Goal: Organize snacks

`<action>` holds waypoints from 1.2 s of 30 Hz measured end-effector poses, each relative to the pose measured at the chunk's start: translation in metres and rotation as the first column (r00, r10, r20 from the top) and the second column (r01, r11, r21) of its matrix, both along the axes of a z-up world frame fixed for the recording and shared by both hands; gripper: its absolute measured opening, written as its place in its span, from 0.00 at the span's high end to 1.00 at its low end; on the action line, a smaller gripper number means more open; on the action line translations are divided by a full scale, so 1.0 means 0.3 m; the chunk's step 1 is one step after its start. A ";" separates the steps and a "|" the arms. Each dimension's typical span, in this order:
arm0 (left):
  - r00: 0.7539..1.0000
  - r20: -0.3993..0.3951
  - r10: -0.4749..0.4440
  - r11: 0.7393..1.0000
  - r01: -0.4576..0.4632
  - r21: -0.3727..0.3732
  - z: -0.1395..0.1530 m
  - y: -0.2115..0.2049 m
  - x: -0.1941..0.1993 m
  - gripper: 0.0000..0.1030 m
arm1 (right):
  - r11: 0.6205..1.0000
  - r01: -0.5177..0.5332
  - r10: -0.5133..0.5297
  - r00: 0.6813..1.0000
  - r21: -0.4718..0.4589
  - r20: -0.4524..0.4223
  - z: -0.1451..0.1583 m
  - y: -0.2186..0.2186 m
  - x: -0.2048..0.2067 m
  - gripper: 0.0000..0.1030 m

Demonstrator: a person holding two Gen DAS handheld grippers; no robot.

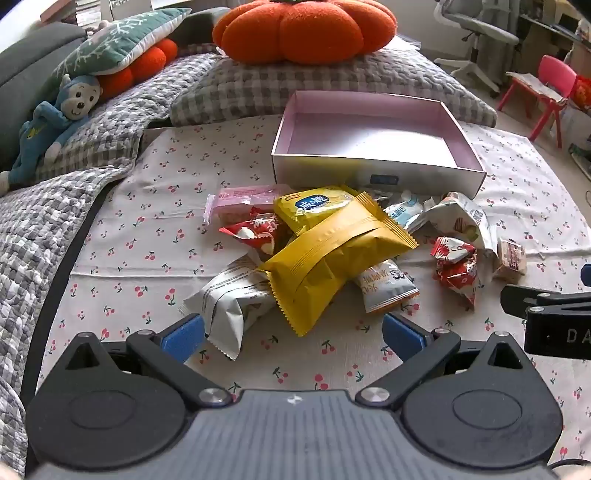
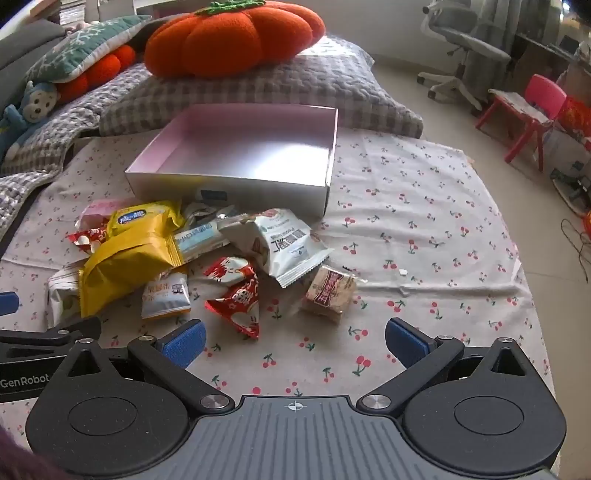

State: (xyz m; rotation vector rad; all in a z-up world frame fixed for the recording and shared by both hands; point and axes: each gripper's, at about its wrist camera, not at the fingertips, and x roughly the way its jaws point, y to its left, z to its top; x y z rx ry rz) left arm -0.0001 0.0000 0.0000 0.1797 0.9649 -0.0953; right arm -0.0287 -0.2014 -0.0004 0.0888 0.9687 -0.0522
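A pile of snack packets lies on the cherry-print cloth in front of an empty pink-lined box, which also shows in the right wrist view. A large yellow packet tops the pile, with a white packet beneath it and red candies to the right. My left gripper is open and empty just before the pile. My right gripper is open and empty, near a red candy and a brown biscuit packet.
Grey checked pillows with an orange pumpkin cushion lie behind the box. A blue monkey toy sits at the left. A red child's chair and an office chair stand on the floor to the right.
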 end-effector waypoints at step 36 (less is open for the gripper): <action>1.000 -0.007 0.002 1.000 -0.002 -0.018 -0.008 0.009 0.002 0.00 | 1.000 0.016 -0.016 1.000 0.002 0.006 -0.019 0.015 -0.016 0.00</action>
